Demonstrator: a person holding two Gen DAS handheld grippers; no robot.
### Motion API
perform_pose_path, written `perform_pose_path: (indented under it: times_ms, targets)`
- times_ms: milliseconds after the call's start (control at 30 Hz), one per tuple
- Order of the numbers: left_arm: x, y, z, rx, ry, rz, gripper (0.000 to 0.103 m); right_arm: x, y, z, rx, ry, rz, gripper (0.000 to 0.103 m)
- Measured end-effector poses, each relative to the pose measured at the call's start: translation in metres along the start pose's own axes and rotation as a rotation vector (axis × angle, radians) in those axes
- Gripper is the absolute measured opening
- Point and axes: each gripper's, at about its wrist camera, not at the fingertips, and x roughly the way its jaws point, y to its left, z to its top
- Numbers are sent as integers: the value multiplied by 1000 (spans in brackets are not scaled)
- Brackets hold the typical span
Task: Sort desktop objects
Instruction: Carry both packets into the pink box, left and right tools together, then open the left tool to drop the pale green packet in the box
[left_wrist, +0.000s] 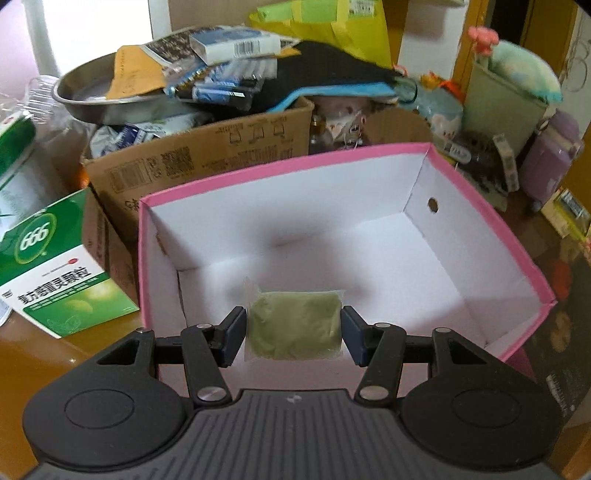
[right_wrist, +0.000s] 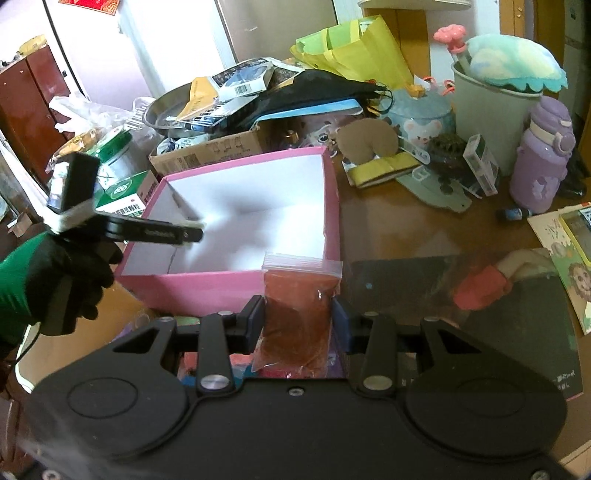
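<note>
A pink box with a white inside (left_wrist: 480, 206) stands open on the brown table; it also shows in the right wrist view (right_wrist: 221, 291). My left gripper (left_wrist: 294, 330) is shut on a clear bag of green powder (left_wrist: 295, 325) and holds it over the box's near part. My right gripper (right_wrist: 298, 325) is shut on a clear zip bag of red powder (right_wrist: 299, 306), held just outside the box's near right corner. The left gripper also shows in the right wrist view (right_wrist: 192, 234), reaching over the box's left wall.
A cardboard box (left_wrist: 207, 158) piled with a metal tray, packets and masks stands behind the pink box. A green medicine box (left_wrist: 55, 266) lies to its left. A purple bottle (right_wrist: 543, 155), a green bin (right_wrist: 487, 122), booklets and small cartons crowd the right side.
</note>
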Motion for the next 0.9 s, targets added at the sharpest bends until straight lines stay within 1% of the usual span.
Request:
perform_pose_path:
  times_ms: [267,400,667,733,800,900]
  targets:
    - [30,3,4,16,75,8,55,11,8,9,-8,7,10,40]
    - [44,8,5,2,124,4,55,16,11,13,-10,12,16,40]
    - [54,13,13,11,182,-7,55,26,19,20,-17,21,26,40]
    - [56,12,14,20,197,-5,57,27,21,21,-19,22,27,40]
    - [56,13,14,14,205,-16,63,28,22,21,-18,25,29,40]
    - [53,13,13,11,197,-25,65,30,23,22,-16,28,32,40]
